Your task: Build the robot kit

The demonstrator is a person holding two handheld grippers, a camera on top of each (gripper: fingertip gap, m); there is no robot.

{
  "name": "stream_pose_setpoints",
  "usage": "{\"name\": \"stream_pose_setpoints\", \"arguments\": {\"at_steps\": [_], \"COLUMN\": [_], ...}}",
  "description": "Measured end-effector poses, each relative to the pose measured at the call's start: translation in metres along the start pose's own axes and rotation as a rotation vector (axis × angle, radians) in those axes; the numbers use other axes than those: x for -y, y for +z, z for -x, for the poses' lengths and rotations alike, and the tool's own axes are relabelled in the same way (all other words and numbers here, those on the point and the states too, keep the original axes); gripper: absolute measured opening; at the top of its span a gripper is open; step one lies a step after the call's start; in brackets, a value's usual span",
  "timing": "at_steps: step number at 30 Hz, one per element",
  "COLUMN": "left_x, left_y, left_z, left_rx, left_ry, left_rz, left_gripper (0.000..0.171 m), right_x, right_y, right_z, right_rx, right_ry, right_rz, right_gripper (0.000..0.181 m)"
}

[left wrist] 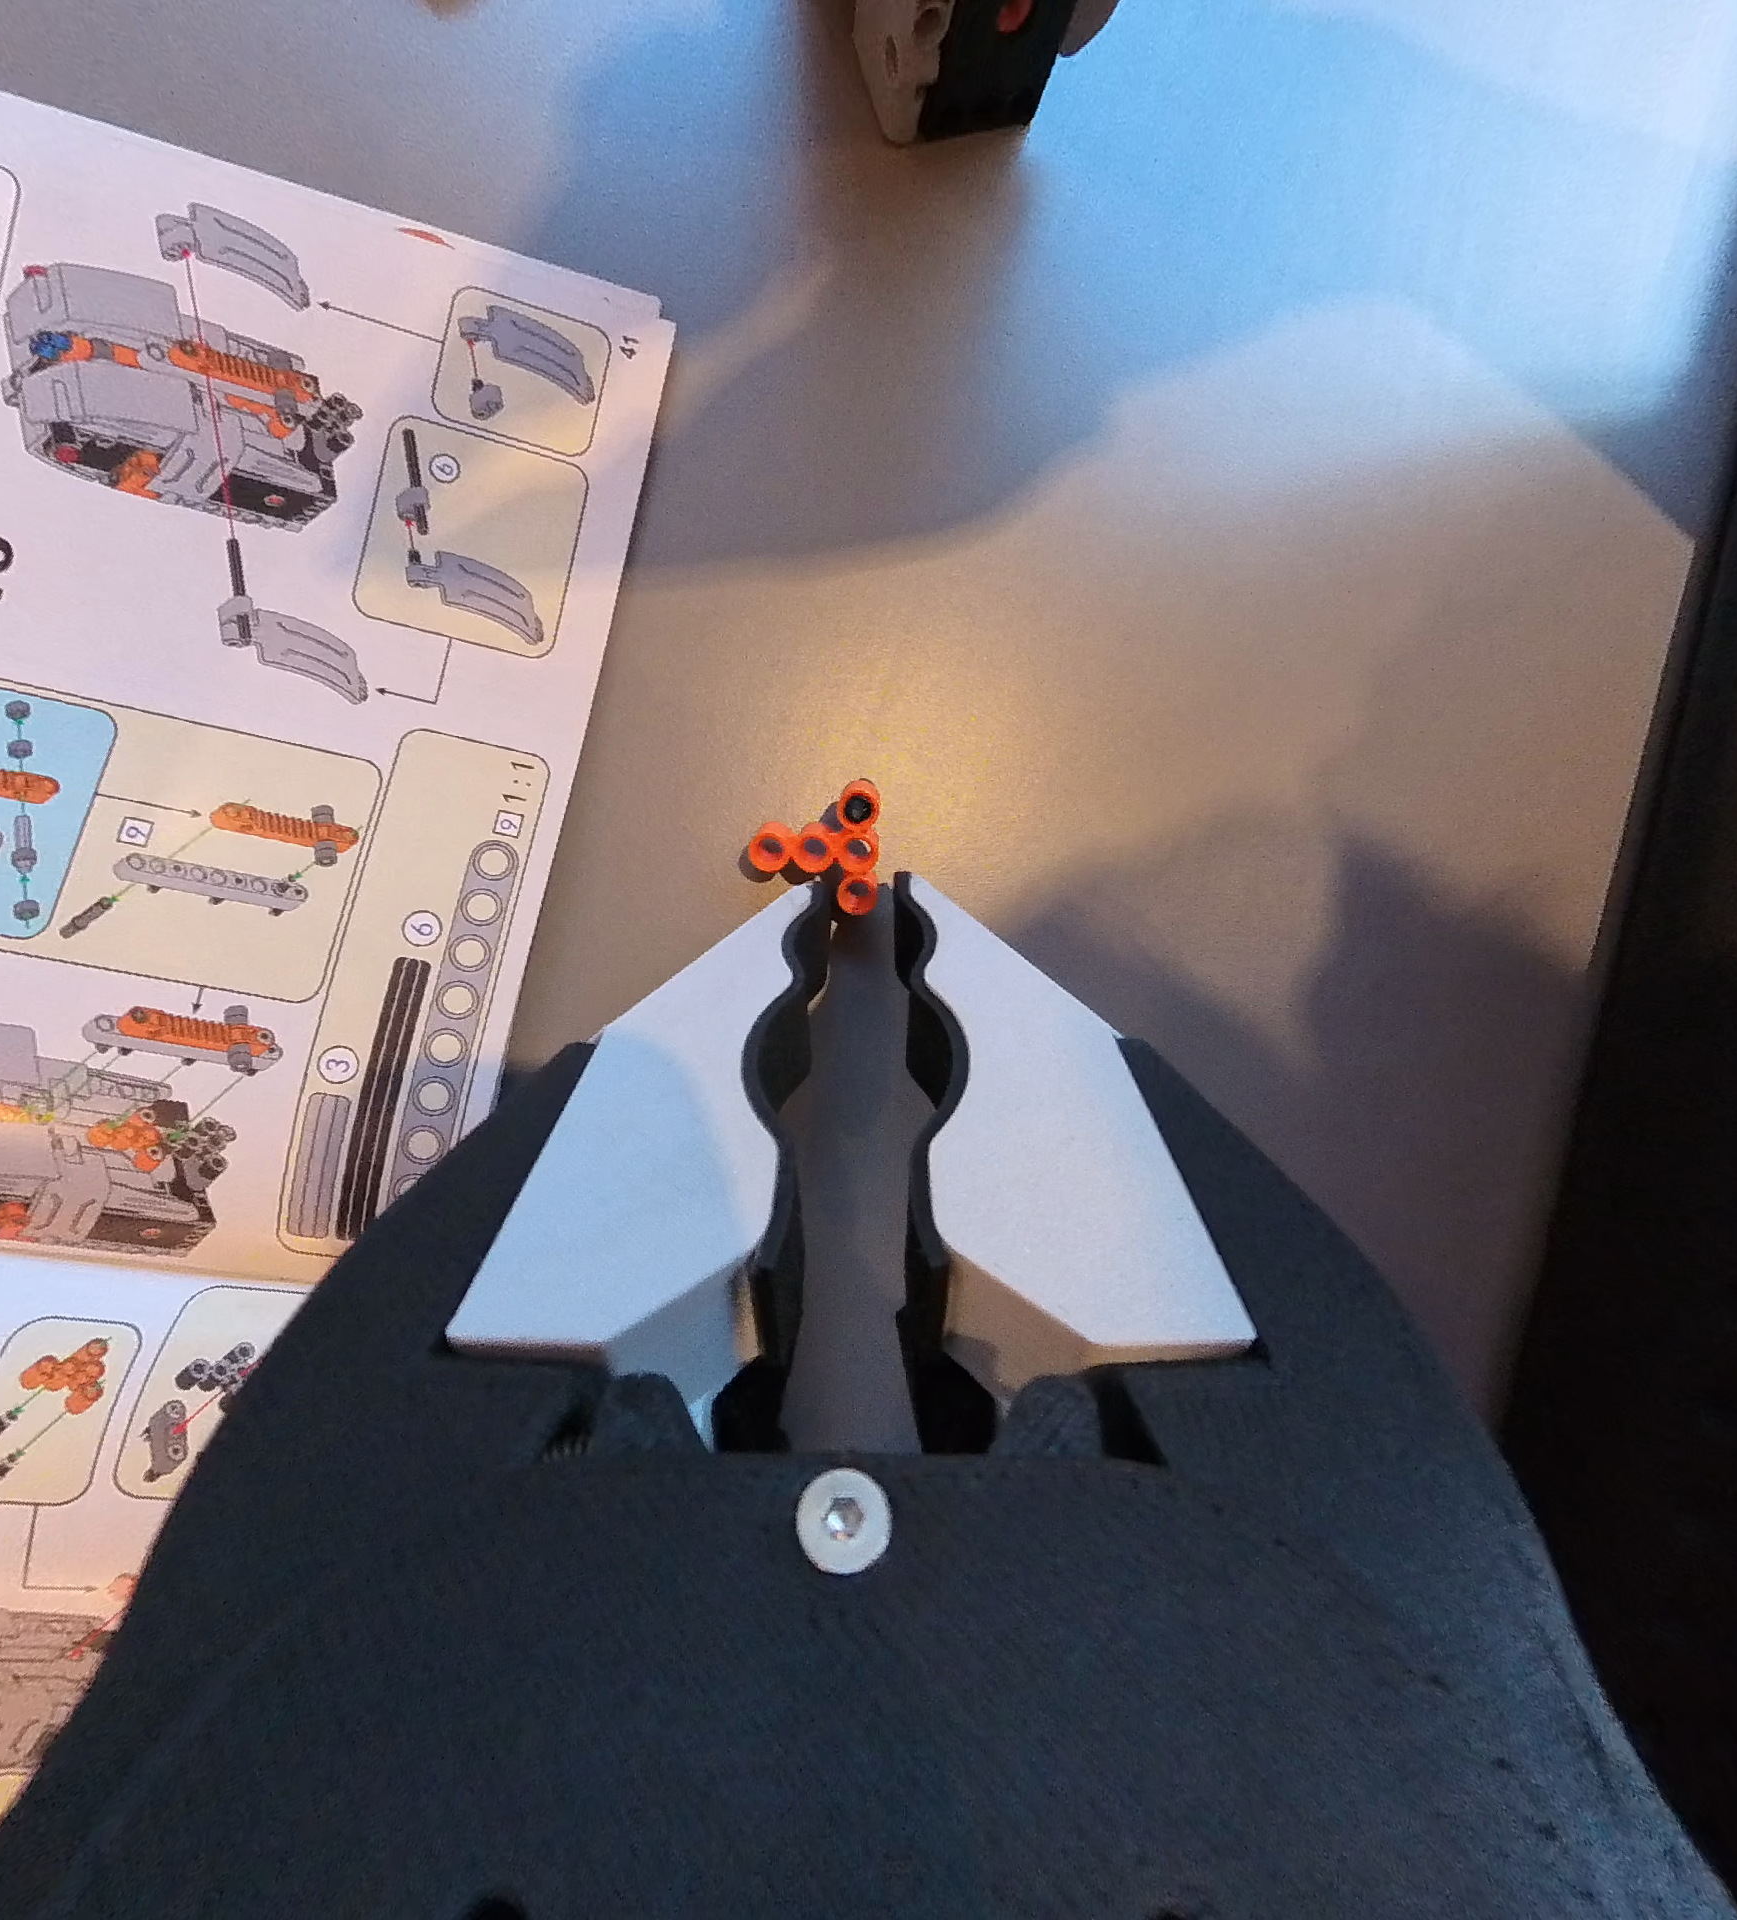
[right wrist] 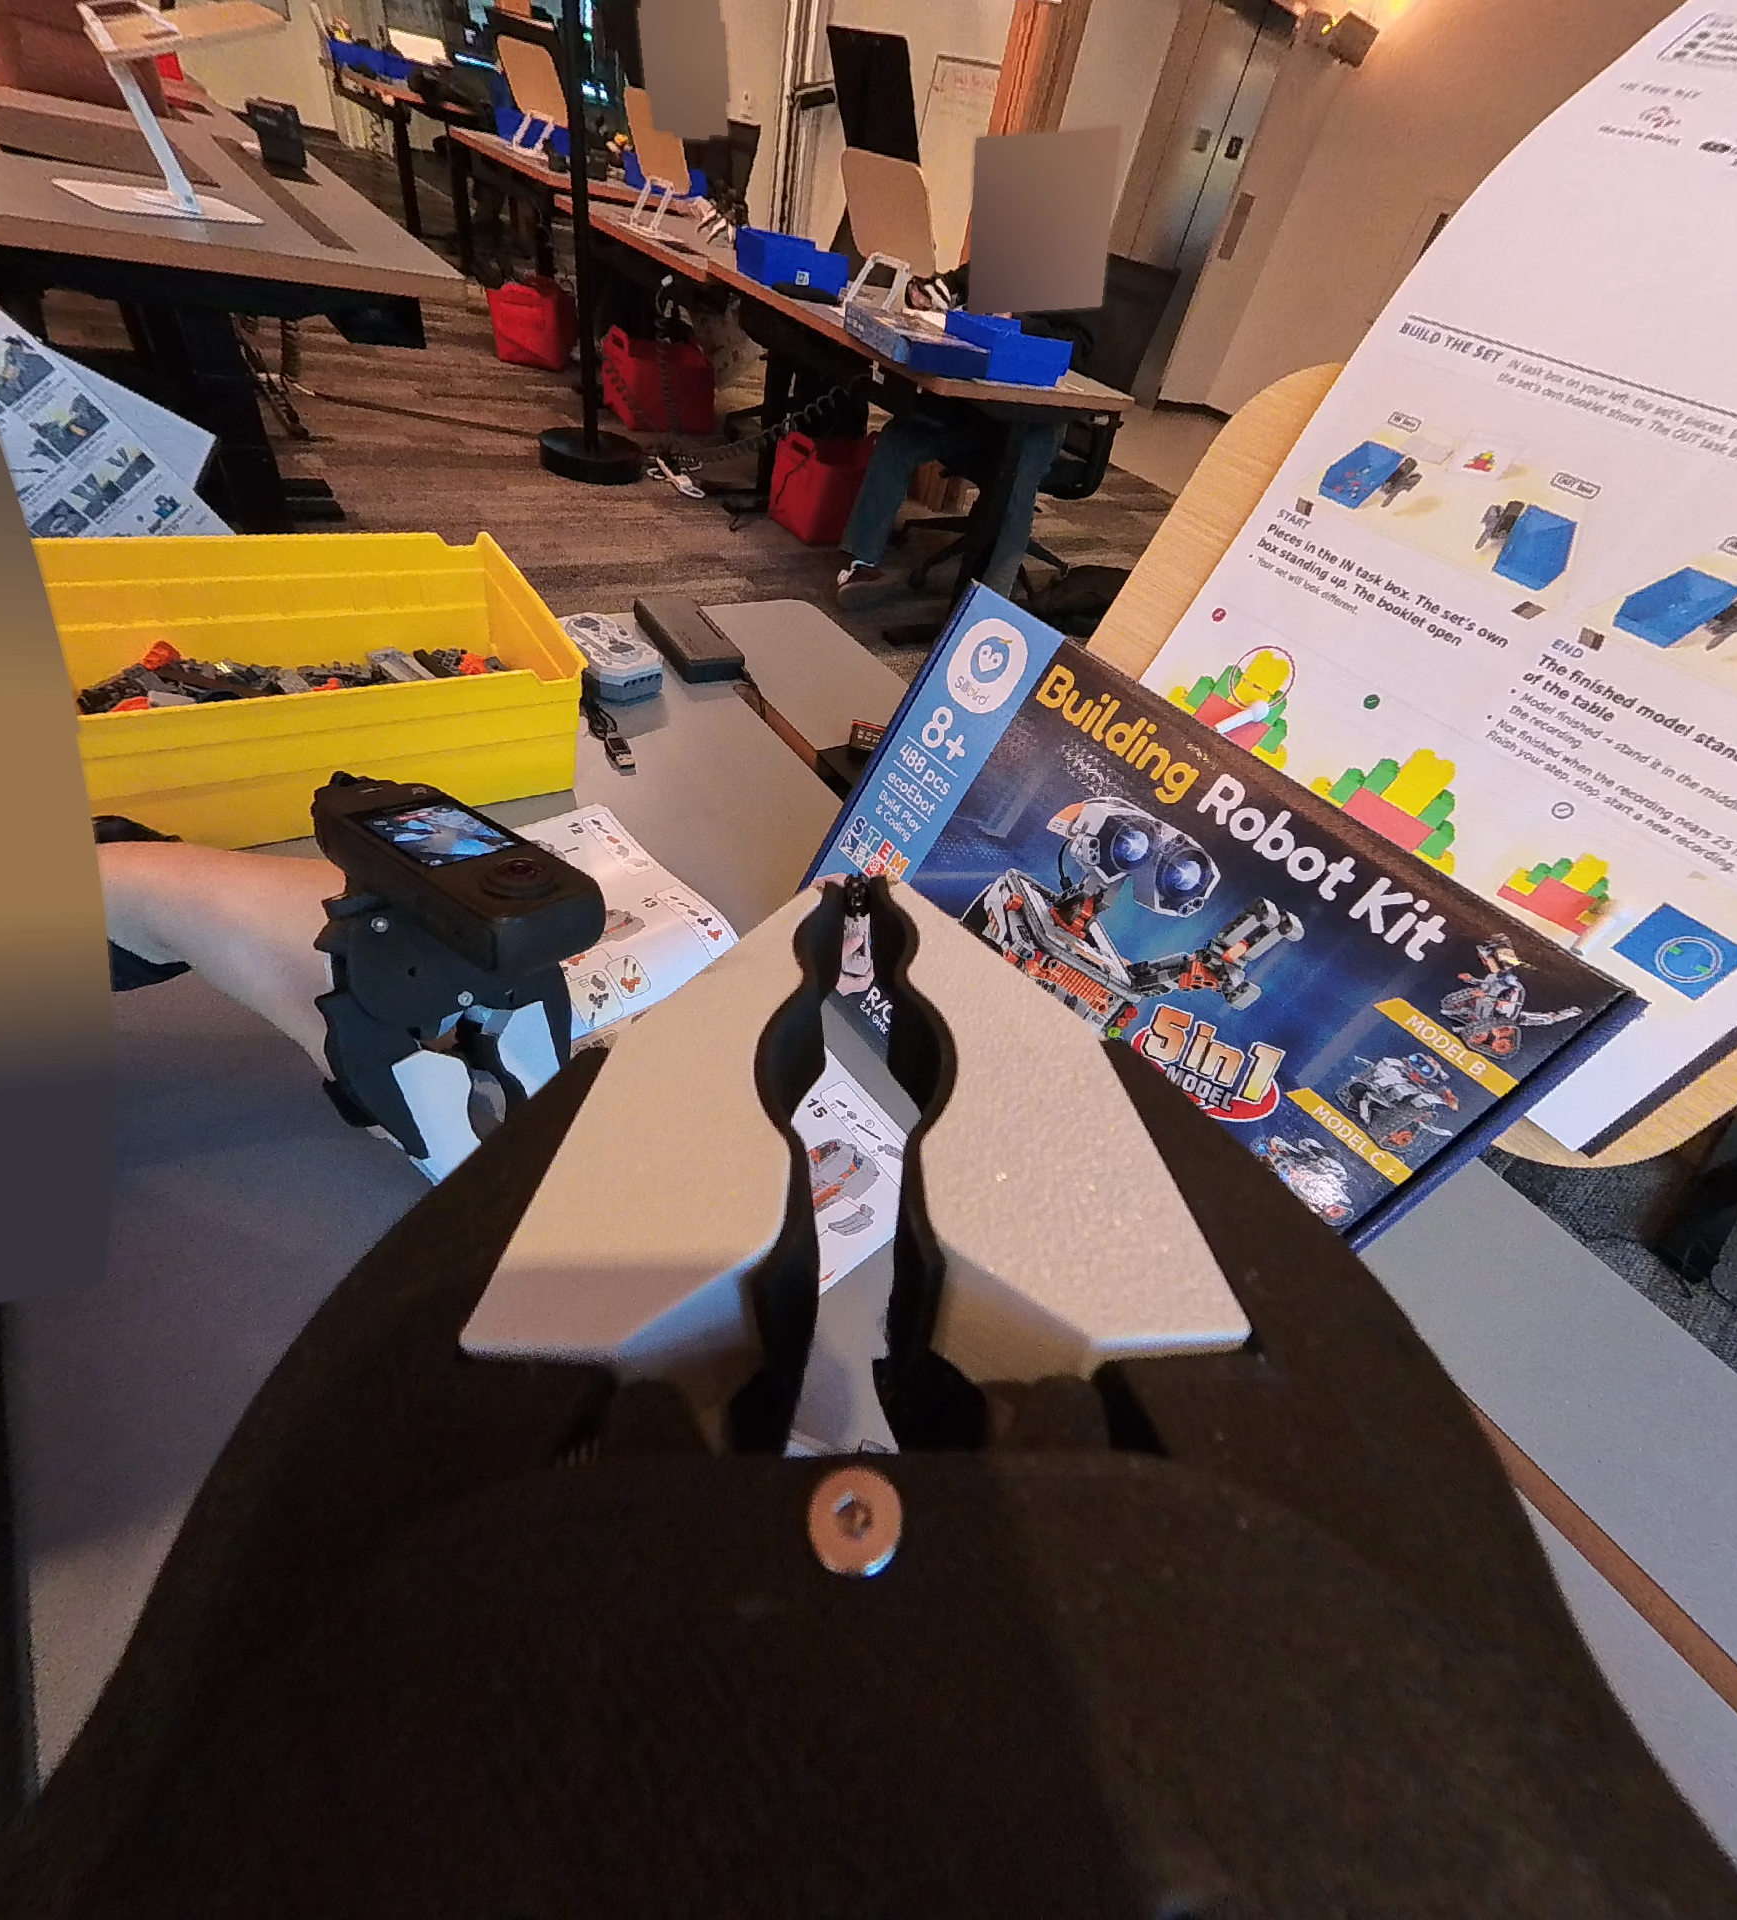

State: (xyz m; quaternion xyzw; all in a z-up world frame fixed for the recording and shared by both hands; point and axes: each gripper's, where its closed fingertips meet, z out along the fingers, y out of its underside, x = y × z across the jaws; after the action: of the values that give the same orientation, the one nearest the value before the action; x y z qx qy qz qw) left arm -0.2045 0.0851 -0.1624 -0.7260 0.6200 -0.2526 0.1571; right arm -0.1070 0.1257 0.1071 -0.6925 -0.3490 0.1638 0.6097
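My left gripper (left wrist: 861, 891) points down over the grey table (left wrist: 1207, 675). Its tips are closed on the lower end of a small orange T-shaped beam (left wrist: 822, 847) with a black pin in its top hole. The open instruction booklet (left wrist: 220, 727) lies to the left. My right gripper (right wrist: 859, 888) is raised and shut on a small black pin (right wrist: 857, 896) at its very tips. The left gripper (right wrist: 448, 1049), held by a person's hand, also shows at the left of the right wrist view, over the booklet (right wrist: 635, 914).
A yellow bin (right wrist: 324, 748) of loose parts stands at the back left. The blue kit box (right wrist: 1207, 935) leans against a white instruction board (right wrist: 1570, 520) on the right. A grey-and-black block (left wrist: 957, 62) sits at the far edge. Other tables and a seated person are behind. The gap from one gripper's tips to the other's is roughly 30 cm.
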Motion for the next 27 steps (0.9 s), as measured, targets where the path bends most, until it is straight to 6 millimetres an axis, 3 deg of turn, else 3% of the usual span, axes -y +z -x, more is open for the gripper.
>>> {"name": "stream_pose_setpoints", "arguments": {"at_steps": [22,27], "left_x": [0.002,0.012], "left_y": [0.001,-0.006], "left_z": [0.0,-0.002], "left_rx": [-0.019,-0.048], "left_ry": [-0.019,-0.028], "left_rz": [-0.011,-0.079], "left_gripper": [0.004,0.004], "right_x": [-0.008,-0.01], "right_y": [0.006,0.008], "right_z": [0.003,0.004], "right_rx": [0.018,0.024], "right_ry": [-0.006,-0.005], "right_rz": [0.043,0.05], "right_gripper": [0.003,0.003]}}
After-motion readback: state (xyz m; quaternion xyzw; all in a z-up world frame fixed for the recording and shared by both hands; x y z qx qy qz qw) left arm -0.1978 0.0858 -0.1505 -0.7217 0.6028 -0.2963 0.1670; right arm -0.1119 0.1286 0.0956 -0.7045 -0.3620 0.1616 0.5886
